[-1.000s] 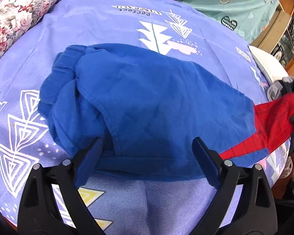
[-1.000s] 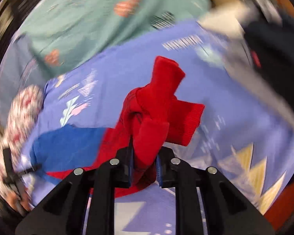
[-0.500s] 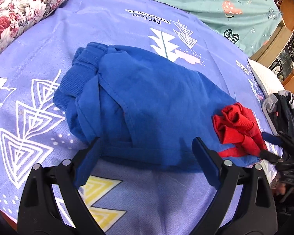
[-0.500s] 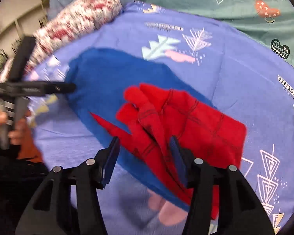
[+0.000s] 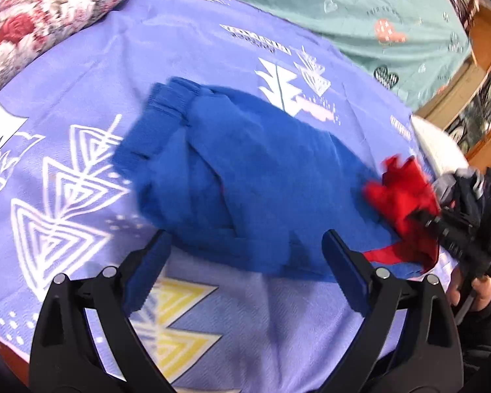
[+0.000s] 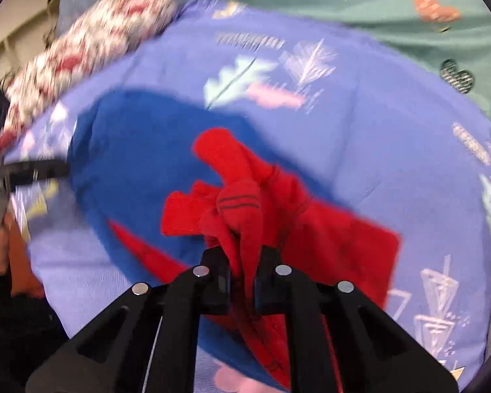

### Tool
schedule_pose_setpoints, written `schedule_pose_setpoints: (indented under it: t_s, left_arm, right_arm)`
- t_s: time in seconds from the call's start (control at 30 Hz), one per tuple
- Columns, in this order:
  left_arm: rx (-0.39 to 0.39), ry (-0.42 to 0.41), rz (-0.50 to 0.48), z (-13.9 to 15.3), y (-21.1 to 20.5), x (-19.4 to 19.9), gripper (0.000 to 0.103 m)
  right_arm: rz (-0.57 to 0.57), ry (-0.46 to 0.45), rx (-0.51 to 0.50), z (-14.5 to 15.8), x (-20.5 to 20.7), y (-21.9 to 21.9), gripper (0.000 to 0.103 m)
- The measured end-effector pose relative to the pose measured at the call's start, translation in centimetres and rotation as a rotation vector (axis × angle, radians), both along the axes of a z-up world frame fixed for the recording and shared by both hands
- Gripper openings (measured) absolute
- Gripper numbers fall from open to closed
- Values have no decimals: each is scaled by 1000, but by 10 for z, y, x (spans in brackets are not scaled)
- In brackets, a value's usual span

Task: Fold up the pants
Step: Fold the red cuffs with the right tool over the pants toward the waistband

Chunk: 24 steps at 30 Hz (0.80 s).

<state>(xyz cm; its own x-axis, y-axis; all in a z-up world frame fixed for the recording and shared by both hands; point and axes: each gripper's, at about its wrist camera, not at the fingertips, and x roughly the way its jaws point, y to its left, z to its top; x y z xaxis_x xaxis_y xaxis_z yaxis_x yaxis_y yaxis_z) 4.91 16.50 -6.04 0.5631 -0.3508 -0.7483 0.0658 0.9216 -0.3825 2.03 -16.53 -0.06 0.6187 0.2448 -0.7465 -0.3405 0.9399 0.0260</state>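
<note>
Blue pants with red lower legs lie on a purple patterned bedsheet. In the left wrist view my left gripper is open and empty, just short of the pants' near edge. In the right wrist view my right gripper is shut on the bunched red leg ends and holds them over the blue part. The right gripper with the red cloth also shows at the right of the left wrist view.
A floral pillow lies at the far left corner of the bed. A teal blanket covers the far side. A white pillow and wooden furniture stand at the right.
My right gripper opened briefly on the red leg ends, then shut on them again and carried them over the blue part. My left gripper pulled back slightly and stayed open.
</note>
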Motion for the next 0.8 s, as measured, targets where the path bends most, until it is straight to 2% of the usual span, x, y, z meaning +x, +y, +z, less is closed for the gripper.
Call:
schedule_pose_setpoints:
  t_s: [0.1,0.2,0.23,0.27,0.3,0.4,0.5,0.57,0.7,0.73,0.8]
  left_arm:
    - [-93,23,58,3,30,0,95]
    - [-165,79,135,-5,54,6,95]
    - [-190,99,147,-9,59,9,95]
    - [-217,131,160,-16,64,12,95]
    - [-240,155,171,-21,67,14,95]
    - [-274,168,189,-24,70,22,96]
    - [-328,191,185,-26,64,39,96]
    - [-356,208,193,-30,59,52,96]
    - [-395,212,237,-35,58,72,95]
    - [-395,206,246,-36,57,75,93]
    - [-384,190,278,-38,56,77,77]
  right_arm:
    - [45,-34,-33,0,1,25,10]
    - [117,52,-127,-37,11,60,13]
    - [120,84,-185,-54,11,68,20]
    - [121,69,-212,-57,8,69,22]
    - [125,37,-216,-53,1,69,32]
    - [144,-42,-124,-24,-18,48,44]
    - [132,-101,-42,-8,-34,25,56]
    - [96,-115,14,-7,-38,8,57]
    - [53,-85,113,-17,-34,-12,57]
    - [41,-77,125,-22,-34,-17,57]
    - [21,-78,153,-27,-35,-26,57]
